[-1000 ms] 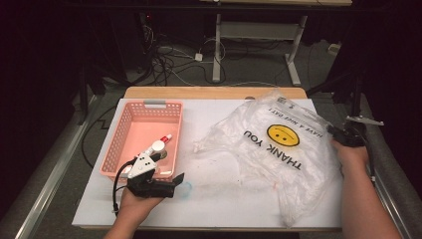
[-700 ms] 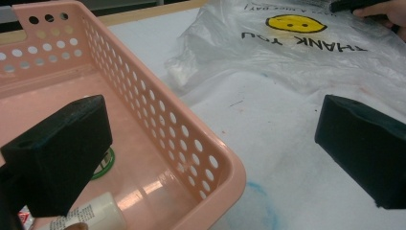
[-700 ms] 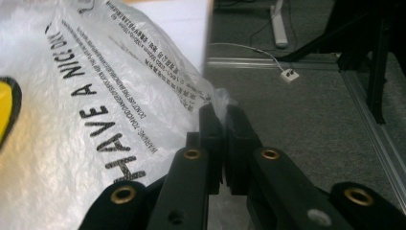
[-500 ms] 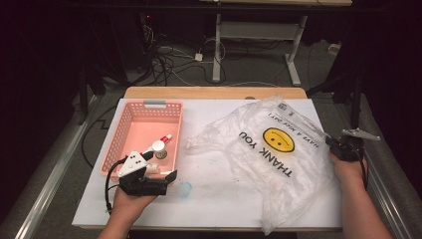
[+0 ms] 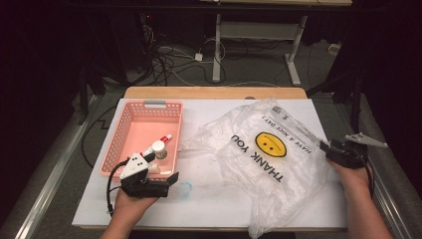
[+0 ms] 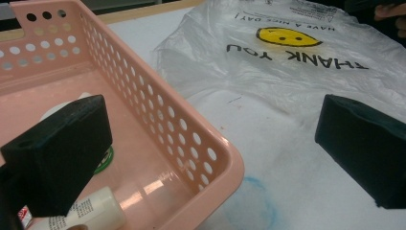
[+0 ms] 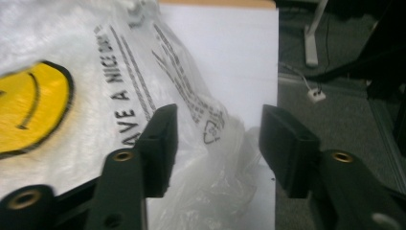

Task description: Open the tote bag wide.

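Right tongs [image 7: 215, 143] have just been opening; I see them spread at the tabletop's [image 5: 209, 209] right edge, the plastic bag's [image 5: 268, 159] crumpled corner between the jaws but unpinched; bag lies flat, print up, right of the pink basket [image 5: 124, 134]; left tongs [image 6: 210, 143] spread wide, one jaw over the basket, holding nothing; white tube [image 6: 91, 213] lies inside the basket

Both grippers black. Left gripper [image 5: 171, 180]: blocky foam-like pads [image 6: 60, 153], grey 3-cornered plate on top, black cable looping off its left side. Right gripper [image 5: 324, 148]: same grey plate, brass-ringed screw holes along jaw arms, cable trailing. Forearms bare, no sleeves.
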{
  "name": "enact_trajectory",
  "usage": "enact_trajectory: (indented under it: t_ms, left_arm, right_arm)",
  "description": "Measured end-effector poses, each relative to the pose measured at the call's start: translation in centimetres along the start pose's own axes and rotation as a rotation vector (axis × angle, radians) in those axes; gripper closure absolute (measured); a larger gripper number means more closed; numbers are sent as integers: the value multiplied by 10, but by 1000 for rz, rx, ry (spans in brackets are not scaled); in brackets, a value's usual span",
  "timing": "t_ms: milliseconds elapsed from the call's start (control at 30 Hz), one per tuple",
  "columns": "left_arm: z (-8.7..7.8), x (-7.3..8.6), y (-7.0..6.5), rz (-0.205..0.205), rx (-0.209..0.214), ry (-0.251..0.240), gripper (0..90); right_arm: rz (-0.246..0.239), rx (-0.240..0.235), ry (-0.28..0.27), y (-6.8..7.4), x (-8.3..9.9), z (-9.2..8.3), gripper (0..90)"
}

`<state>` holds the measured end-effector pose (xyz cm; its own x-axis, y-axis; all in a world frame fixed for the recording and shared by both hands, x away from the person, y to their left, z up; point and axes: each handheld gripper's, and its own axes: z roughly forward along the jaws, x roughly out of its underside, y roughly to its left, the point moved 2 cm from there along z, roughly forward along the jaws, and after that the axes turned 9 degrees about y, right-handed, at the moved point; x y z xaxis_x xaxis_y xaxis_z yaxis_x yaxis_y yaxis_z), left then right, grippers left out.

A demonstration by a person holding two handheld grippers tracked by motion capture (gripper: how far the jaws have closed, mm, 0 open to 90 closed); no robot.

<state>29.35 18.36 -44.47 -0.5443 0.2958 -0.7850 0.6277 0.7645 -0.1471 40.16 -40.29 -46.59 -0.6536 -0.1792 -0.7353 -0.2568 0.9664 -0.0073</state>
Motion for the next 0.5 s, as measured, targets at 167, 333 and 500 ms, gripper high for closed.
enact_trajectory:
  t_ms: [167, 333, 500]
  left_arm:
    - [0, -1, -2, 1, -7, 2, 0]
    - [0, 0, -2, -8, -18, 14, 0]
    - [2, -1, -2, -21, 8, 40, 0]
  right_arm:
    - [-26, -46, -24, 8, 2, -17, 354]
    - [-61, -107, -29, 32, 21, -32, 215]
    - [-87, -140, -30, 52, 29, -38, 125]
